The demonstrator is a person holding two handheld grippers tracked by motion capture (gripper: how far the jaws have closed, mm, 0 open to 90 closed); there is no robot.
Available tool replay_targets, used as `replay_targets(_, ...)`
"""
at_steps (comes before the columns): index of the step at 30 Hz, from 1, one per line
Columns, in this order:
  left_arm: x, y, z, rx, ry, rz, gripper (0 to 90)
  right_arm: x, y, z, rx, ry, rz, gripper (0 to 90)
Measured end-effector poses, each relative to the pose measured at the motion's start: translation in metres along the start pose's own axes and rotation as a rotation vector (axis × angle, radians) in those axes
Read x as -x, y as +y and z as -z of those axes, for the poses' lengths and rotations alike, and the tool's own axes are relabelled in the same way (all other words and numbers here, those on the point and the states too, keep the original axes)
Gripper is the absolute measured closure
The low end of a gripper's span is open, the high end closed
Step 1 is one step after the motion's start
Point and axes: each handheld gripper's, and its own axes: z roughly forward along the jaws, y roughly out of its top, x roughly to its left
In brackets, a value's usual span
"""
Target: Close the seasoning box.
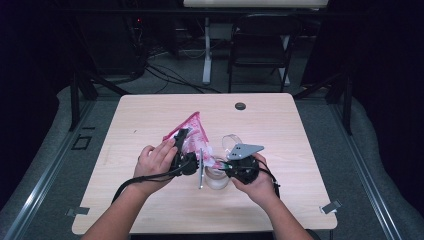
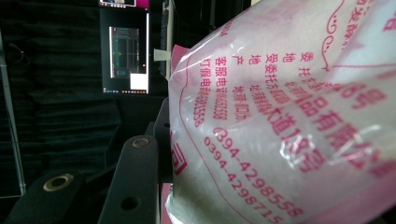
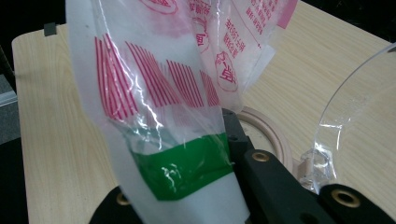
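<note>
Light wood table (image 1: 150, 115) in a dark room; clear plastic bag (image 1: 192, 134) with pink print mid-table, digits "0394-4298558" legible, plus red stripes and a green band. Long axis runs from the grippers up and away, tip toward the far edge. Left gripper (image 1: 183, 150) pinches its side, right gripper (image 1: 223, 169) is clamped on its lower end, beside a clear jar (image 1: 218, 176).

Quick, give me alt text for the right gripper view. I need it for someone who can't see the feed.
A clear plastic bag with red stripes, red print and a green band hangs close to the camera, pinched between the right gripper's black jaws. Behind it lies a light wooden table, with a round jar opening and its clear flipped-up lid at the right.
</note>
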Motion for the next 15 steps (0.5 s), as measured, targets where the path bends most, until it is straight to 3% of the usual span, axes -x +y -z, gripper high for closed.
replay_targets(15,-0.0027,0.0025,0.0012,0.007,0.011,-0.010,62.9,0.0004,-0.0008,-0.0008,-0.004,0.000,-0.004,90.0)
